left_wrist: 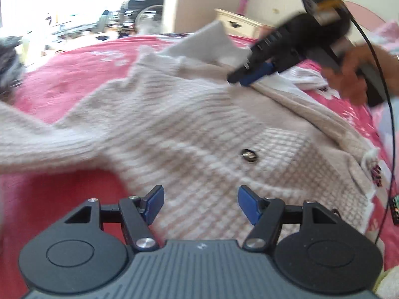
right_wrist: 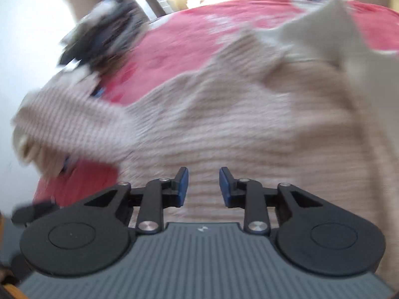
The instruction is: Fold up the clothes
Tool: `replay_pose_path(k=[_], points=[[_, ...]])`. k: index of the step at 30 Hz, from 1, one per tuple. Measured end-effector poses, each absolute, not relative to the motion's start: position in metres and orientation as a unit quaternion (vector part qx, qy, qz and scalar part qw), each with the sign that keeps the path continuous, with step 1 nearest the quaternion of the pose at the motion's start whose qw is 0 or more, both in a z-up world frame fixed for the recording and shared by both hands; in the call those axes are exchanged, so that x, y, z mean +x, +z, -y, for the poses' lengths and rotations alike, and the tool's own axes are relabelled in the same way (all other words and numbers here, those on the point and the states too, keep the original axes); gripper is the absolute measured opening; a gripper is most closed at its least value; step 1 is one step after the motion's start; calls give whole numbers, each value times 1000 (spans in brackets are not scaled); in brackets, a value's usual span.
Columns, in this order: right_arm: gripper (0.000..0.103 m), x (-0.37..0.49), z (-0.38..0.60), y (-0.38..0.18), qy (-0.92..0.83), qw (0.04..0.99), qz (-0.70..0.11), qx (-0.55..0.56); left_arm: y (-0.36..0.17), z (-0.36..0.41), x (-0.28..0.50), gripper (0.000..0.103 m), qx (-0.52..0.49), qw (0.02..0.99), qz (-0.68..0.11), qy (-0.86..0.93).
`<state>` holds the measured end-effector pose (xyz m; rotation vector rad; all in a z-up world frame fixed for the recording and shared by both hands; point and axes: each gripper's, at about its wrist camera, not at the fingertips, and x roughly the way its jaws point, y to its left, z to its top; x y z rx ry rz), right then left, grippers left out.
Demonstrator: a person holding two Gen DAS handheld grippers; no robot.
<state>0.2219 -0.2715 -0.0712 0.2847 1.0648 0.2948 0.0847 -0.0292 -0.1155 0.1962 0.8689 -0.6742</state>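
Observation:
A cream knitted cardigan [left_wrist: 194, 124] with a dark button [left_wrist: 249, 155] lies spread on a pink bedspread [left_wrist: 82, 64]. One sleeve [left_wrist: 37, 144] stretches off to the left. My left gripper [left_wrist: 200, 203] hovers open over the cardigan's near part, nothing between its blue pads. The right gripper [left_wrist: 243, 78], held by a hand [left_wrist: 349, 74], hangs over the cardigan's far side in the left wrist view. In the right wrist view the right gripper [right_wrist: 203, 186] is open above the same cardigan [right_wrist: 249, 124], whose sleeve [right_wrist: 69, 124] runs left. Both views are blurred by motion.
A dark and white garment [right_wrist: 99, 37] lies on the bed beyond the sleeve, also at the left edge as a dark garment [left_wrist: 8, 62]. A white cloth [left_wrist: 209, 42] lies past the cardigan. A white dresser [left_wrist: 239, 23] stands behind the bed. A black cable [left_wrist: 389, 114] hangs at right.

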Motion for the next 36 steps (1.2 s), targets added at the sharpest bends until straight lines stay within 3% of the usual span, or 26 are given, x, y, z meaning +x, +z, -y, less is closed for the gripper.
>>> replay_pose_path(k=[4,9,15,17,18,19,22,26,33,35,36], points=[[54,245,316,-79,74,831,-525,171,-135,67,91,67,110,837,-401,-355],[54,281,333,-114,61,835,-502,217,-161,81,91,67,113,817,-434,-362],[54,325,337,-159,69,834,-489,246,-164,83,82,70,139,821,-420,-362],[51,333,329,-167,84,832,-497,233,-165,82,82,70,138,821,-417,-364],[43,334,324,-166,92,836,-496,216,-165,82,82,71,139,822,-415,-365],[24,335,319,-166,100,840,-494,200,-166,82,82,71,140,822,-413,-366],[6,333,306,-157,116,855,-484,143,-167,83,80,72,145,824,-406,-368],[4,325,292,-137,117,890,-437,65,-166,86,78,71,158,823,-402,-368],[6,333,282,-167,96,901,-423,-32,-167,86,76,72,165,823,-403,-366],[18,332,280,-169,85,907,-411,-41,-167,86,74,72,167,824,-401,-364],[29,330,284,-165,77,909,-407,-39,-167,86,73,72,167,824,-401,-363]])
